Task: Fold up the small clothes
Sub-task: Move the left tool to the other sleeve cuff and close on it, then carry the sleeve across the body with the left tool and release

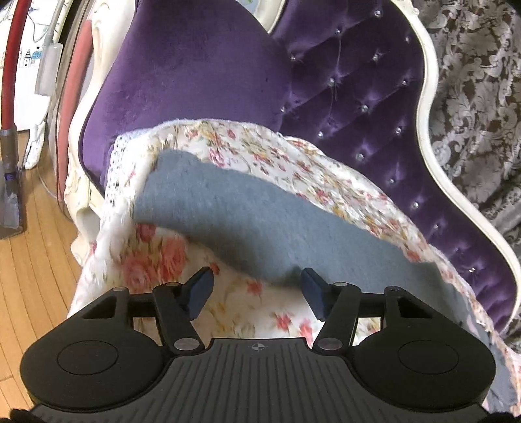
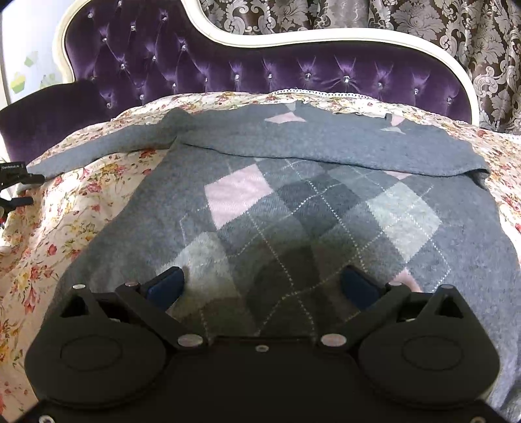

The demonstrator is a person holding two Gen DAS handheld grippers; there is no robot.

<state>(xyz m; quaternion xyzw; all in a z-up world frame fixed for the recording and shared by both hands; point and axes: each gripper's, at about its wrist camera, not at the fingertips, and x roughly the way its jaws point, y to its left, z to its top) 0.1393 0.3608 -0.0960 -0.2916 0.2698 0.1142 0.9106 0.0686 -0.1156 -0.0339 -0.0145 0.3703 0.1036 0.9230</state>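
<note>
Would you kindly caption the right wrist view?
Open right claw over grey argyle knitted sweater on floral cotton sheet.

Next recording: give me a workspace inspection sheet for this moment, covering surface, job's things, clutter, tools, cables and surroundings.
Surface: floral cover spread over the seat of a purple tufted sofa.
Job's things: grey argyle sweater lying flat on the cover, one sleeve stretched out sideways, the other folded across the chest.
Clutter: nothing seen on the cover besides the sweater.
Tools: left tool jaws apart, hovering at the sleeve's edge, not pressing on cloth; right tool jaws wide apart over the sweater's lower part, holding nothing.
Cables: thin cords hanging beside the sofa.
Surroundings: damask curtain behind, wooden floor, purple cushion.
</note>
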